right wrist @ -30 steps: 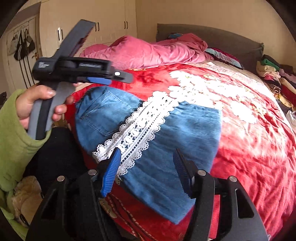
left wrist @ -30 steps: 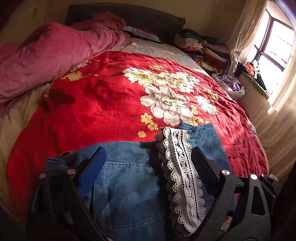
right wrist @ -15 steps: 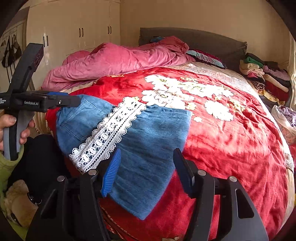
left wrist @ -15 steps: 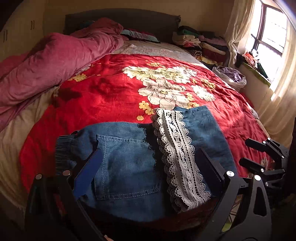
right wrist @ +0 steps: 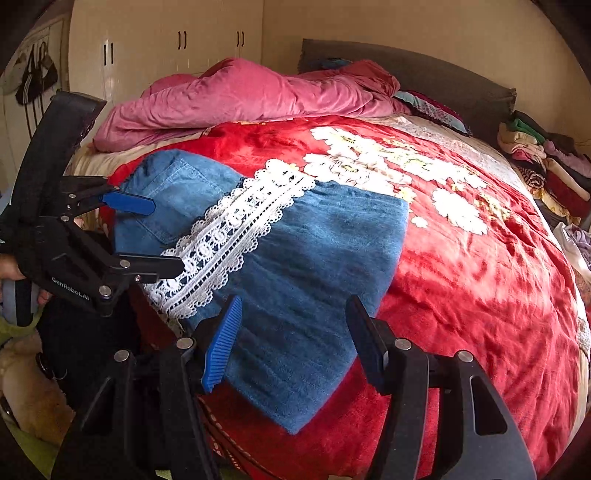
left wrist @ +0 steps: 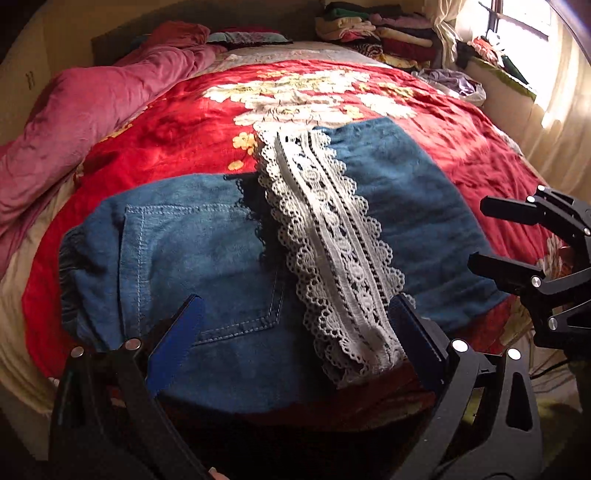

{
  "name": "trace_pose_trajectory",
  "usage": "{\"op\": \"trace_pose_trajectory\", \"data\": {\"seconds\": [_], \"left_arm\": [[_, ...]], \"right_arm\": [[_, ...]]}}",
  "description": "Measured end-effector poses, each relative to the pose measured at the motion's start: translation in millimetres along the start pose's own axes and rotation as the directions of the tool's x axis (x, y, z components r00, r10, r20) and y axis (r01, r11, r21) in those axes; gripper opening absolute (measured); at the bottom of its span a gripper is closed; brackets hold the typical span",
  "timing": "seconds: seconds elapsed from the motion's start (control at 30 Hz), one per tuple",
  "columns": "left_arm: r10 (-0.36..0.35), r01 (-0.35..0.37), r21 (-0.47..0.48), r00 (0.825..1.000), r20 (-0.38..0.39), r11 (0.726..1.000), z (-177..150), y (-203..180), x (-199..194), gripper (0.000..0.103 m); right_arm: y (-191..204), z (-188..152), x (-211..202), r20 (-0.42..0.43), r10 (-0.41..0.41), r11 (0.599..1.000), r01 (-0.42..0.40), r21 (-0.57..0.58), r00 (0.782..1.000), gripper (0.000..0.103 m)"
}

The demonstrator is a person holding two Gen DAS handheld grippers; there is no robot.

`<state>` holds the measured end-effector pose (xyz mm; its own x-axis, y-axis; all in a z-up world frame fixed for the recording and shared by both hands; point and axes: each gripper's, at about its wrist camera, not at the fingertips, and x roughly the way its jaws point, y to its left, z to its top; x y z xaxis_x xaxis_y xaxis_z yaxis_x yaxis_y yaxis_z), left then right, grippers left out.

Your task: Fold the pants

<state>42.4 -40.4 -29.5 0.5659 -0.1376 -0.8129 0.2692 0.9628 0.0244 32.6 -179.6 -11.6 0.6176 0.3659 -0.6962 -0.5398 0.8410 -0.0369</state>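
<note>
Blue denim pants lie folded on the red floral blanket, a back pocket facing up on the left part. A white lace strip runs over the fold down to the bed's near edge. My left gripper hovers open above the near edge of the pants, nothing between its pads. The right wrist view shows the left gripper at the left end of the pants, beside the lace. My right gripper stands open over the near right corner of the denim. It also appears at the right as the right gripper.
A rumpled pink duvet fills the bed's far left. Stacked folded clothes sit at the far right by the headboard, and a window is beyond. White wardrobe doors stand behind. A person's hand holds the left gripper's handle.
My left gripper has come down and drawn back toward the bed's near edge, rolling a little; the pants now fill more of its view. The right gripper has barely moved and stays open.
</note>
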Motion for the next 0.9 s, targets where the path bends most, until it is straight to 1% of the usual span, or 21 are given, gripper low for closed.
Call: {"op": "trace_pose_trajectory", "data": {"seconds": [0.1, 0.17, 0.2, 0.3, 0.43, 0.5, 0.57, 0.63, 0.9], "left_arm": [[0.022, -0.021, 0.022, 0.999, -0.037, 1.0, -6, -1, 10, 0.093], [0.012, -0.012, 0.017, 0.999, -0.04, 1.0, -7, 2, 10, 0.093], [0.009, -0.009, 0.017, 0.999, -0.043, 1.0, -7, 3, 11, 0.093], [0.004, -0.003, 0.011, 0.999, -0.048, 1.0, -8, 3, 12, 0.093], [-0.008, 0.008, -0.003, 0.999, -0.04, 1.0, -8, 4, 8, 0.093], [-0.015, 0.015, -0.012, 0.999, -0.033, 1.0, -8, 6, 3, 0.093], [-0.025, 0.024, -0.03, 0.999, -0.026, 0.999, -7, 9, -1, 0.093], [-0.032, 0.031, -0.044, 0.999, -0.016, 0.999, -6, 13, -6, 0.093], [-0.02, 0.021, -0.065, 0.999, 0.025, 0.998, -4, 18, -23, 0.093]], "right_arm": [[2, -7, 13, -0.062, 0.004, 1.0, -0.005, -0.019, 0.998, 0.057], [1, -15, 27, -0.136, -0.018, 1.0, 0.014, -0.027, 0.991, 0.057], [-1, -19, 31, -0.146, -0.014, 1.0, 0.011, -0.018, 0.989, 0.058], [-5, -22, 32, -0.138, 0.011, 1.0, -0.008, 0.021, 0.99, 0.058], [-3, -20, 32, -0.147, 0.007, 1.0, -0.005, 0.014, 0.989, 0.058], [-5, -17, 28, -0.145, 0.016, 0.999, -0.012, 0.032, 0.989, 0.057], [-9, -13, 21, -0.125, 0.03, 0.998, -0.023, 0.055, 0.992, 0.057], [-11, -10, 15, -0.103, 0.026, 0.997, -0.019, 0.068, 0.994, 0.057], [-17, 5, 0, -0.057, 0.017, 0.995, -0.011, 0.103, 0.998, 0.058]]}}
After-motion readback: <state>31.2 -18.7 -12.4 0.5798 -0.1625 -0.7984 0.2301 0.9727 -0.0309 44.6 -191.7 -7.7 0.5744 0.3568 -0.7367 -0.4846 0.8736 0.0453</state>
